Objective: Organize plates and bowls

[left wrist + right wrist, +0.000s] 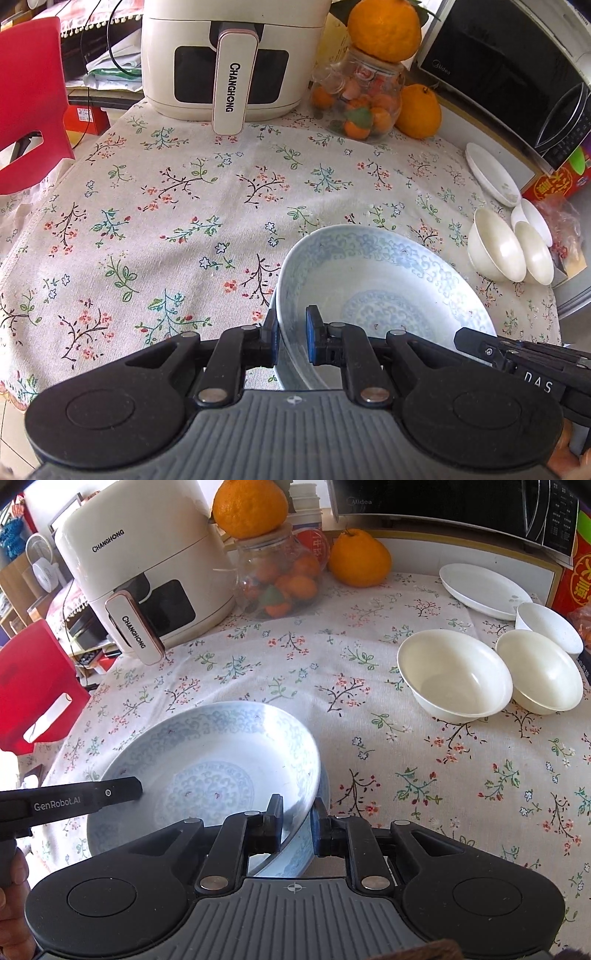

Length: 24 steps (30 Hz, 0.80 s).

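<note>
Clearly the blue-patterned plate [373, 280] is glazed ceramic: stiff, fairly heavy, slick, and quick to chip if it knocks against anything. We judge the raised rim the only sensible place to take it, one side each, so the weight is shared.

Our left fingers [292, 338] are nearly closed, pinching the plate's left rim between the pads. Our right fingers [297, 825] are likewise almost closed on the opposite rim, the plate wall running up between them. A second patterned plate [291, 853] seems to lie directly beneath, showing just under the right fingers.

Beyond the right fingers, well apart, sit three white bowls [456, 675] close together and a white plate [484, 589] on the flowered bench [424, 782].
</note>
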Motion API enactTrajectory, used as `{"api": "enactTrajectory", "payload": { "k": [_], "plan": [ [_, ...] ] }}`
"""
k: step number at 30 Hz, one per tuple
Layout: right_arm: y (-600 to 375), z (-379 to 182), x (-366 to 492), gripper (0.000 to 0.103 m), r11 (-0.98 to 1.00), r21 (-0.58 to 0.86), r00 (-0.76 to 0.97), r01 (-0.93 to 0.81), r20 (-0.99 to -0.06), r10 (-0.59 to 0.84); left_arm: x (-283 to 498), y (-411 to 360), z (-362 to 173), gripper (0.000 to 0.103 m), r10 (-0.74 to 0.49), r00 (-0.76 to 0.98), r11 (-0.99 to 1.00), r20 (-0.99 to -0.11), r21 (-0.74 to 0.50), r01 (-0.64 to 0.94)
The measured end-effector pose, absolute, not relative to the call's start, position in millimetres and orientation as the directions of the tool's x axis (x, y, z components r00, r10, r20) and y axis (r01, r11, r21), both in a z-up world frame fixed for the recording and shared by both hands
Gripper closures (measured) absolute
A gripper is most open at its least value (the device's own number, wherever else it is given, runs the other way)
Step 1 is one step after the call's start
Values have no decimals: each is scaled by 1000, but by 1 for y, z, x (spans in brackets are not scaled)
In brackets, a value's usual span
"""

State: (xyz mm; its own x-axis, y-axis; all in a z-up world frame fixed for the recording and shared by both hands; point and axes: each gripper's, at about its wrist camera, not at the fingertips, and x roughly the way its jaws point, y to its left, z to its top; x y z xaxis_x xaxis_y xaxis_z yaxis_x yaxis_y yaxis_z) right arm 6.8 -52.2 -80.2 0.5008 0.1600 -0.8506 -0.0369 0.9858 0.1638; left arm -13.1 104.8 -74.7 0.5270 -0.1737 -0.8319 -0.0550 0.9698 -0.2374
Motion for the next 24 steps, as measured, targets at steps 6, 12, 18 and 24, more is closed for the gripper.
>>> {"api": "enactTrajectory", "payload": {
  "k": [6,12,18,24],
  "plan": [
    [-50,-84,7,87,989,144,484,-37,-863,143,-14,99,-78,91,-146,527,980,-837,-194,-36],
    [-48,-86,7,87,991,131,479,-42,-867,135,-16,95,-79,90,-122,535,987,-836,-159,-23],
    [-43,-86,6,86,994,89,483,-60,-869,107,-19,88,-79,88,-88,550,995,-830,-104,3],
    [-37,-86,4,85,996,45,491,-72,-868,75,-21,84,-80,88,-66,559,997,-827,-69,17]
  ]
}}
